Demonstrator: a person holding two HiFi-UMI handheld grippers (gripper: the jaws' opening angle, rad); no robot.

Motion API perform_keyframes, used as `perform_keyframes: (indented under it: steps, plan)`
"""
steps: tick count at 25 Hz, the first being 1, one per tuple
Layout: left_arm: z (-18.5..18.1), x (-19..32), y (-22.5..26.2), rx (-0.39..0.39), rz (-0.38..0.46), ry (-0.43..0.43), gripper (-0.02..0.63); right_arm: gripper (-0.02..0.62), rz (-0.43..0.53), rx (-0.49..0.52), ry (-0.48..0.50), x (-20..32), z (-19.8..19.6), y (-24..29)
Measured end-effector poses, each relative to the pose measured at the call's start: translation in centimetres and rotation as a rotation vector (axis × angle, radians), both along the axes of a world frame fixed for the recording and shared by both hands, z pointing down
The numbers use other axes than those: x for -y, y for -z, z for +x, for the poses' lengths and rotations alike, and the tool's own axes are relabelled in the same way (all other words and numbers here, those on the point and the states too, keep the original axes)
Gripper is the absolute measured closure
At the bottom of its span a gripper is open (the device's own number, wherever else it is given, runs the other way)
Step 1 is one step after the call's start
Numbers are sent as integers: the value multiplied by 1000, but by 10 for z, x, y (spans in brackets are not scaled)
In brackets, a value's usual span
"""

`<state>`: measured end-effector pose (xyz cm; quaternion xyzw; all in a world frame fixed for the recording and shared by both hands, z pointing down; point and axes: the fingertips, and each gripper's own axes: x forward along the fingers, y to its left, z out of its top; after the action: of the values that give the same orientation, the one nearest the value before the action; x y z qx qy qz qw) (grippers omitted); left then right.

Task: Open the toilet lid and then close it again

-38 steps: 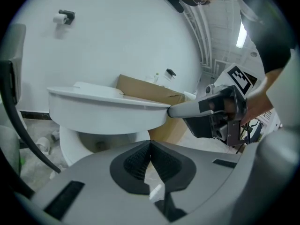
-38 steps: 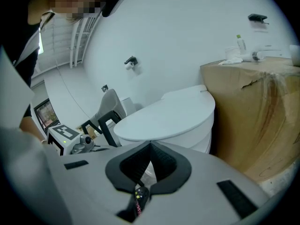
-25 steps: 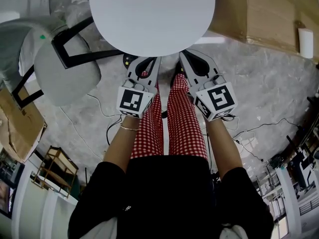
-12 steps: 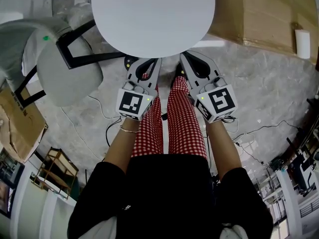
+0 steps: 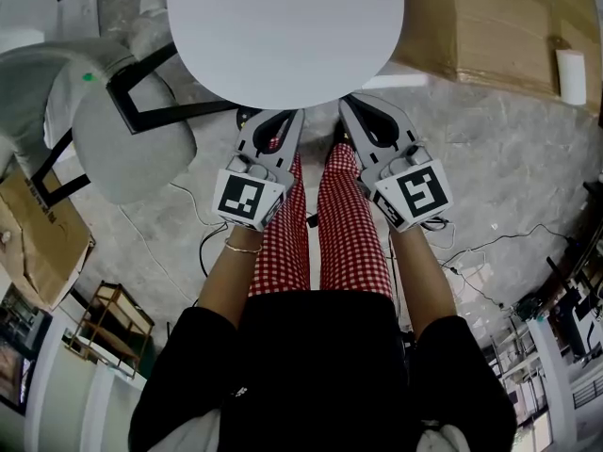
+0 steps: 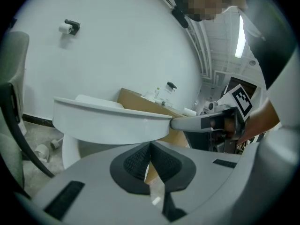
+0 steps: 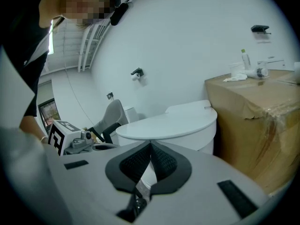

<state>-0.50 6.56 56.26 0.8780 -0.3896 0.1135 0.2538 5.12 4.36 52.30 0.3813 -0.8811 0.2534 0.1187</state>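
The white toilet lid (image 5: 283, 26) lies closed, flat on the bowl, at the top middle of the head view. My left gripper (image 5: 281, 119) and right gripper (image 5: 361, 113) are side by side just in front of its near rim, over red-checked trouser legs. In the left gripper view the lid's edge (image 6: 108, 118) runs level just above my left gripper (image 6: 150, 145), with the right gripper's body (image 6: 206, 122) beside it. The right gripper view has the lid top (image 7: 168, 123) beyond my right gripper (image 7: 151, 145). Both sets of jaws are shut with nothing between them and are apart from the lid.
A grey chair with a black frame (image 5: 122, 130) stands left of the toilet. A large cardboard box (image 5: 499, 26) stands close on the right, with a paper roll (image 5: 572, 75) by it. Cables (image 5: 471, 252) trail over the concrete floor. Flattened cardboard (image 5: 38, 234) and a wooden rack (image 5: 104, 323) lie at the left.
Almost nothing: both grippers stay shut before the lid's front rim and have only drifted a little. The lid has not moved.
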Motion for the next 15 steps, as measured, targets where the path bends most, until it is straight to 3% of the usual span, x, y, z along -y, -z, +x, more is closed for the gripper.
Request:
perform_keyframes:
  steps: [5,7,10,15]
  plan:
    - [1,0,2,-23,-3,4,603,575,60,40,-25,1,6,7]
    - [1,1,3,-32,6,2,603,575,75,-1,-65,1,18,0]
    - [2,3,7,-42,15,10,603,575,3,-93,-112,-5,35,-29]
    - [2,4,14,-37,20,4,603,575,-43,-54,-155,-9,34,-37]
